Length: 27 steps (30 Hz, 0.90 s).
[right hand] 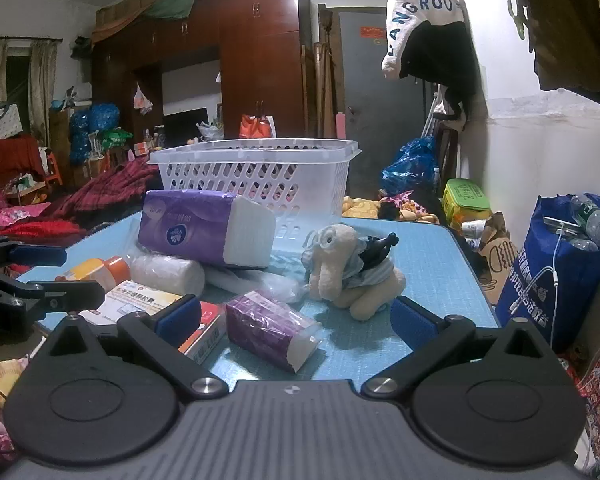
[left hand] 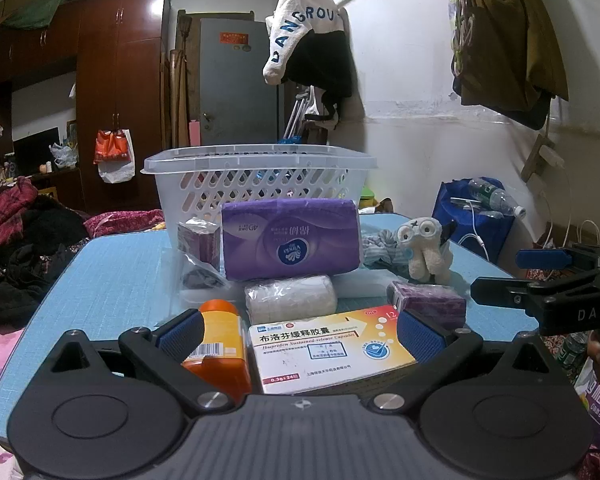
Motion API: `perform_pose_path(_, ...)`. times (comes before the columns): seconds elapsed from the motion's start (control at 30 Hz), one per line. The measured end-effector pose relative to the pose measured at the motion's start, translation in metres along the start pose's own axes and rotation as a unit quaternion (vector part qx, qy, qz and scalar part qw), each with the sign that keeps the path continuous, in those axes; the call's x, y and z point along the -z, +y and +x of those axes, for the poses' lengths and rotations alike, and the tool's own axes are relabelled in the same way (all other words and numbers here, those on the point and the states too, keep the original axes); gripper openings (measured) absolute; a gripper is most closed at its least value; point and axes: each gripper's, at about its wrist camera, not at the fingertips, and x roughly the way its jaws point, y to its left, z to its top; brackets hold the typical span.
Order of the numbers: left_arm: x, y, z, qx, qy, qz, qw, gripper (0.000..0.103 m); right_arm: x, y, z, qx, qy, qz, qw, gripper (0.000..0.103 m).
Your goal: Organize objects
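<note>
Our left tool and right tool both gape empty over the desk; the basket stands far.

Dark wooden wardrobe beside a grey door

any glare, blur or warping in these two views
Left wrist: strong fisheye bending at the edges, dark corners, soft glare on the pill box, the basket sharp. Right wrist: same warp, wall bright at right, the plush in focus.
</note>
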Motion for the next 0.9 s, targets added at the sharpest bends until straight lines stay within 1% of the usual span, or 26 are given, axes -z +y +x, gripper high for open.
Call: perform_pose_path(0.9,0.001,-0.0011,0.0007,0.0,0.0,-0.001,1.0,0.103,0.0016,0.0014,0.0007,-0.002,0.002,-0.002,1.0,0.103)
